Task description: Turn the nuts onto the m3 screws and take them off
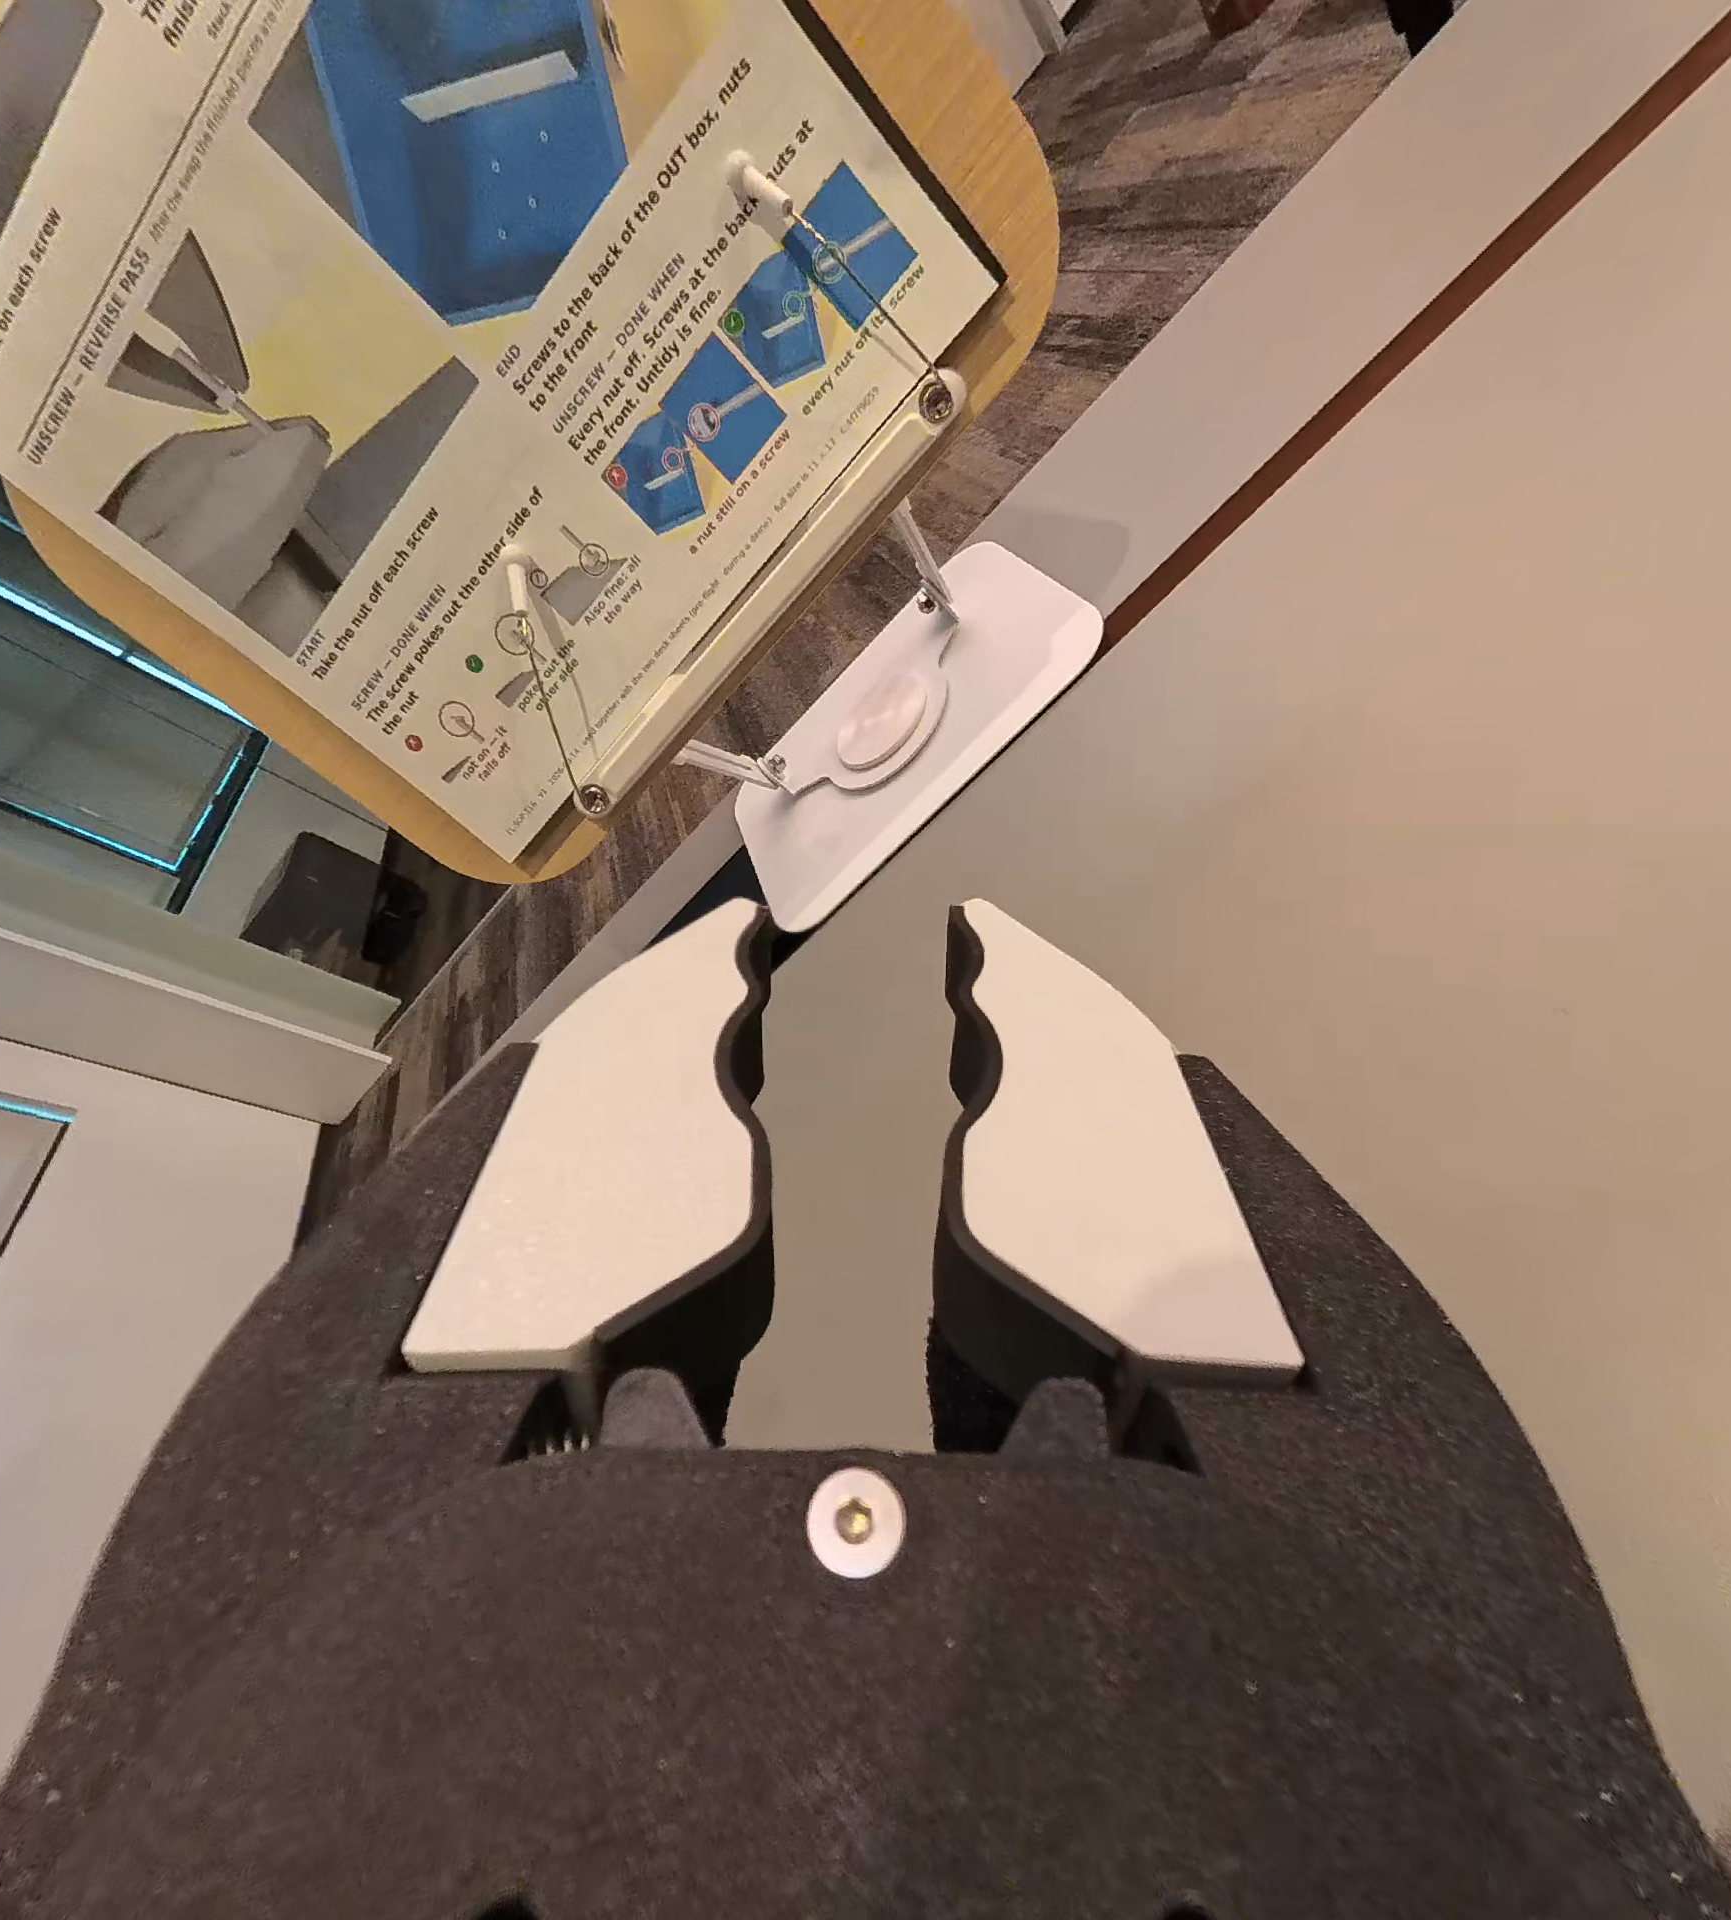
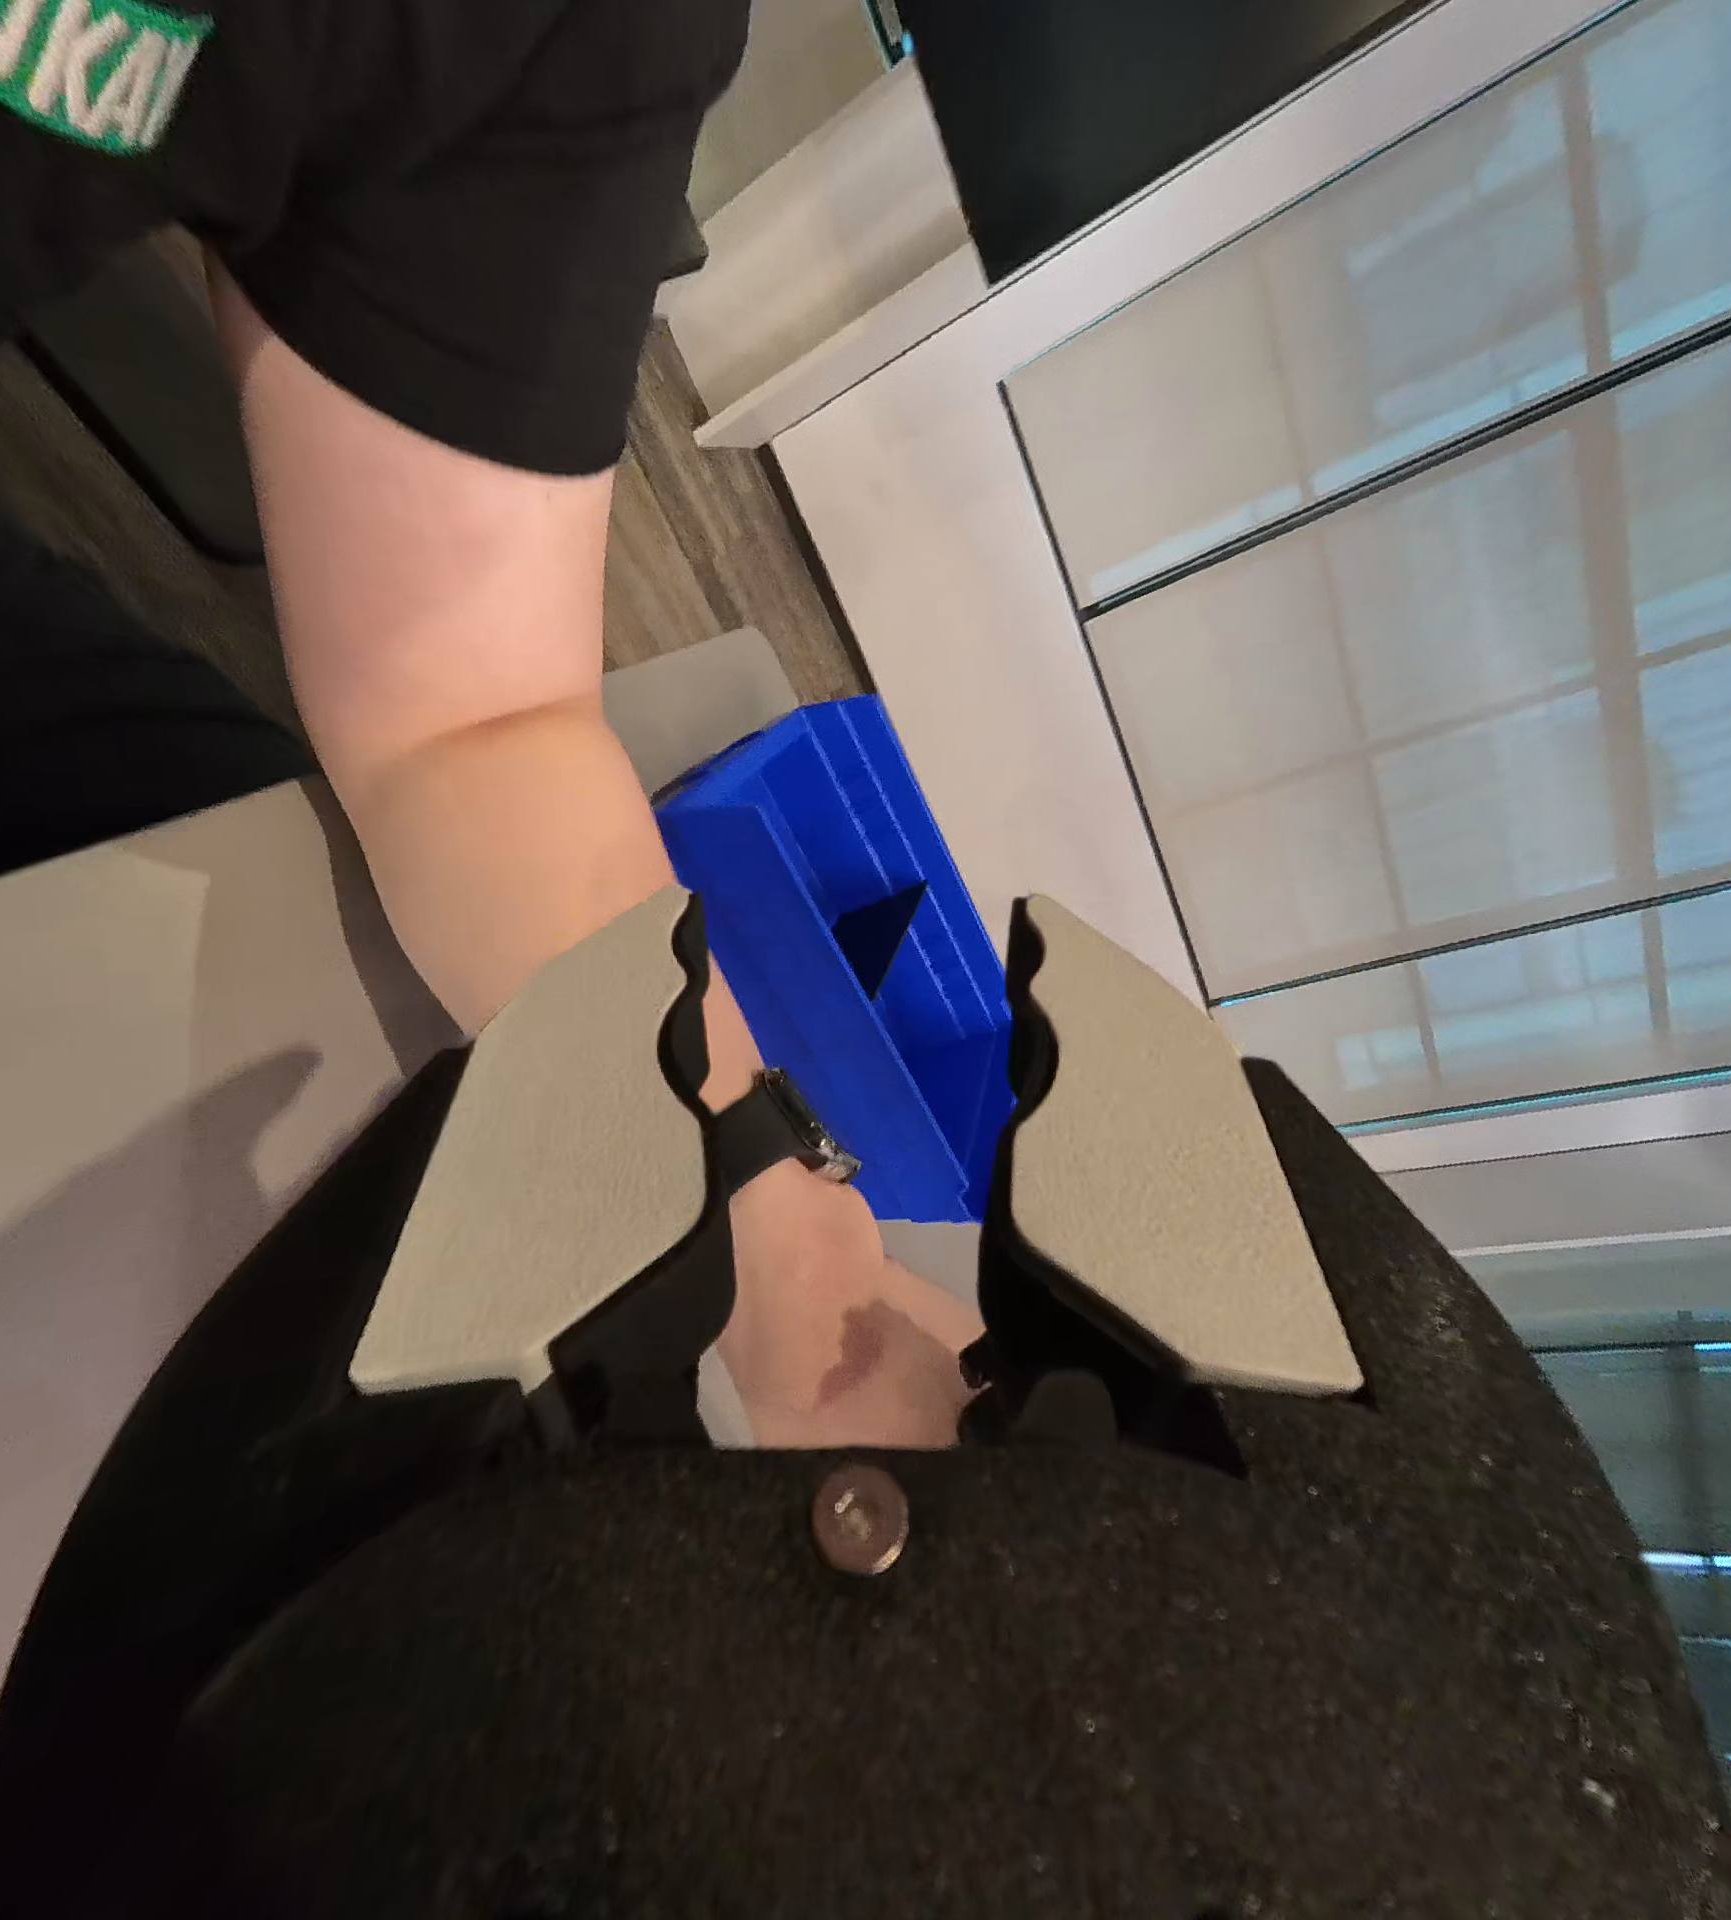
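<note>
left gripper (image 1: 856, 914) fingers spread, empty, over table (image 1: 1463, 935); instruction stand (image 1: 487, 416) at 11 o'clock. right gripper (image 2: 856, 914) spread, empty; blue box (image 2: 840, 966) at 12 o'clock, forearm (image 2: 487, 727) at 10.

A bright blue box (image 2: 840, 966), a white stand base (image 1: 928, 727) and a black sleeve (image 2: 425, 208) with a green patch.

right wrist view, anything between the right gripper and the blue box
Yes: the person's forearm and hand cross before the open right gripper, covering part of the blue box.
</note>
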`<control>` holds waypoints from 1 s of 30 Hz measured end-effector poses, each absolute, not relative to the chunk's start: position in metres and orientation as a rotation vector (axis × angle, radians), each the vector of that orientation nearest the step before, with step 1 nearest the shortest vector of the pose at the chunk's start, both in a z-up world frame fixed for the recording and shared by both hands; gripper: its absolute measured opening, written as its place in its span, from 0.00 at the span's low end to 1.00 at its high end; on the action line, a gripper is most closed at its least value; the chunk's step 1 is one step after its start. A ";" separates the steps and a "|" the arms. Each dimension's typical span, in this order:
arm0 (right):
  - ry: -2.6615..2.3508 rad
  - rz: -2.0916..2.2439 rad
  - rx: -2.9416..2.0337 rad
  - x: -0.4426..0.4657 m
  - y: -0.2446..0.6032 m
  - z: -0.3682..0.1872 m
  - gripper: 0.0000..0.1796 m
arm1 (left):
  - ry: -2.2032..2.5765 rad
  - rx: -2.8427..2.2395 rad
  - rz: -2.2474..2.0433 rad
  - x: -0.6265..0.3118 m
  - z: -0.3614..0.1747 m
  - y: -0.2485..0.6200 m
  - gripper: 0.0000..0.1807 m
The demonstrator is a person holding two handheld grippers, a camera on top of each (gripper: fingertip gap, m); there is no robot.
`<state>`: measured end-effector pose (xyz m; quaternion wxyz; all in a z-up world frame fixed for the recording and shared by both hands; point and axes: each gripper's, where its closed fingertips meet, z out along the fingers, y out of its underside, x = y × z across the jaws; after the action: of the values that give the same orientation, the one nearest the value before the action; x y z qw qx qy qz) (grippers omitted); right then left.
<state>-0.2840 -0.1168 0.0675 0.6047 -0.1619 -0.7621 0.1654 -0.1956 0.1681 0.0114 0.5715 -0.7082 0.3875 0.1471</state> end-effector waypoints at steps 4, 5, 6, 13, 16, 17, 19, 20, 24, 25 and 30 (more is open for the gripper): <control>-1.788 0.372 -0.397 -0.286 -0.112 0.060 0.30 | 0.915 -1.666 0.341 -0.195 0.010 0.168 0.17; -1.787 0.360 -0.402 -0.286 -0.111 0.060 0.31 | 0.916 -1.666 0.343 -0.195 0.010 0.168 0.17; -1.785 0.354 -0.400 -0.286 -0.110 0.060 0.31 | 0.917 -1.665 0.346 -0.195 0.010 0.168 0.17; -1.793 0.349 -0.392 -0.286 -0.116 0.061 0.29 | 0.927 -1.677 0.343 -0.195 0.008 0.167 0.17; -1.797 0.308 -0.385 -0.284 -0.122 0.064 0.29 | 0.918 -1.668 0.332 -0.195 0.012 0.166 0.18; -1.800 0.286 -0.385 -0.283 -0.121 0.063 0.29 | 0.915 -1.665 0.330 -0.195 0.012 0.166 0.18; -1.796 0.287 -0.397 -0.281 -0.119 0.065 0.28 | 0.915 -1.667 0.327 -0.195 0.012 0.166 0.18; -1.788 0.293 -0.404 -0.280 -0.119 0.066 0.29 | 0.915 -1.667 0.327 -0.195 0.012 0.166 0.18; -1.764 0.271 -0.438 -0.274 -0.114 0.069 0.29 | 0.916 -1.665 0.320 -0.196 0.013 0.166 0.18; -1.747 0.272 -0.468 -0.269 -0.110 0.071 0.29 | 0.912 -1.662 0.303 -0.196 0.014 0.166 0.19; -1.426 0.214 -0.827 -0.205 -0.026 0.084 0.32 | 0.834 -1.635 0.068 -0.204 0.039 0.164 0.26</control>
<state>-0.2048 -0.0259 0.0835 0.6739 -0.3675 -0.6339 0.0949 -0.2041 0.1636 0.0394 0.6070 -0.7075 0.3607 0.0293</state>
